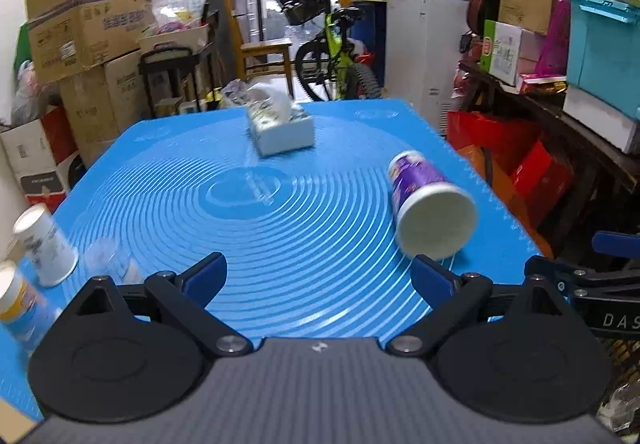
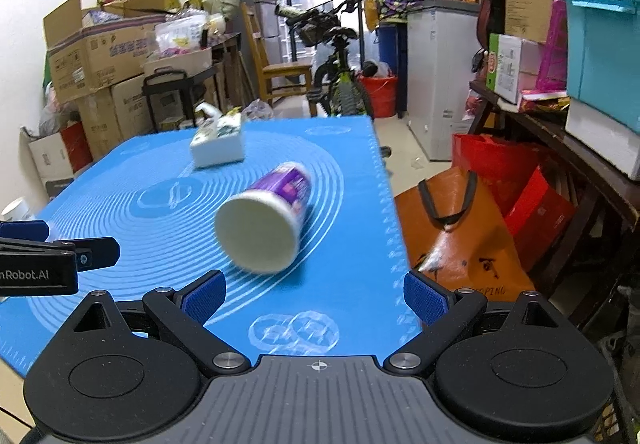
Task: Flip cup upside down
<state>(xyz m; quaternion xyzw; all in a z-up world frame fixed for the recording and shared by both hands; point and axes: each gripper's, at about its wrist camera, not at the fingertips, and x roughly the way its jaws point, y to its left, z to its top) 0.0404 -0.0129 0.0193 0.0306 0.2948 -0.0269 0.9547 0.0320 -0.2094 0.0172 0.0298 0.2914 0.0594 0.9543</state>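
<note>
The purple cup (image 2: 269,213) is lying on its side on the blue mat (image 2: 120,172) at twelve o'clock of the wide-open, empty right gripper (image 2: 314,299), which is lining up to grasp and upend it, while the left gripper (image 1: 318,278) is gaping empty too.

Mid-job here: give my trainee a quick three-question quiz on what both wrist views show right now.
1. True or false: the purple cup stands upright on the blue mat.
2. Which gripper is the cup more directly in front of: left or right?
3. What sits beyond the cup, farther up the mat?

Key:
1. False; it lies on its side.
2. Right.
3. A tissue box.
</note>
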